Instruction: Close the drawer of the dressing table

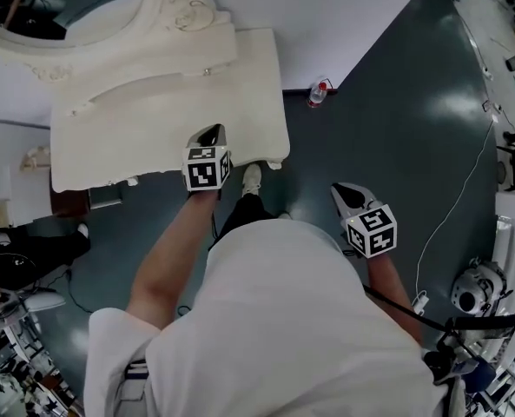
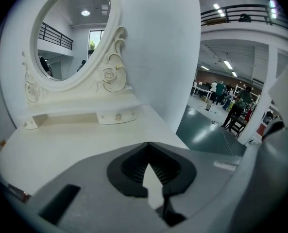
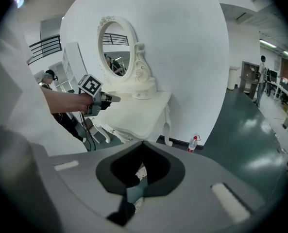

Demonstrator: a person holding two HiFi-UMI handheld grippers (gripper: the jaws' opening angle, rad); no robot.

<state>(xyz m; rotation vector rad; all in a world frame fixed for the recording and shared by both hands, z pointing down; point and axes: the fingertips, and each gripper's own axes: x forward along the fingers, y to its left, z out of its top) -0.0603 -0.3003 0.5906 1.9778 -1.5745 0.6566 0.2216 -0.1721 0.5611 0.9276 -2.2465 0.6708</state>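
The white dressing table (image 1: 153, 120) stands against the wall, with its oval mirror (image 1: 66, 7) at the top left of the head view. No drawer sticks out from its front edge in any view. My left gripper (image 1: 214, 130) hovers over the table's front right part, shut with nothing in it. In the left gripper view, the left gripper (image 2: 148, 143) points across the tabletop (image 2: 76, 144) toward the mirror (image 2: 71, 38). My right gripper (image 1: 335, 189) hangs over the dark floor right of the table, shut and empty. From the right gripper (image 3: 143, 142) I see the table (image 3: 144, 108) and the left gripper (image 3: 118, 99).
A water bottle (image 1: 318, 94) stands on the floor by the wall, right of the table. A white cable (image 1: 452, 207) runs across the floor at right. The person's shoe (image 1: 252, 178) is just in front of the table. Equipment crowds the left and right edges.
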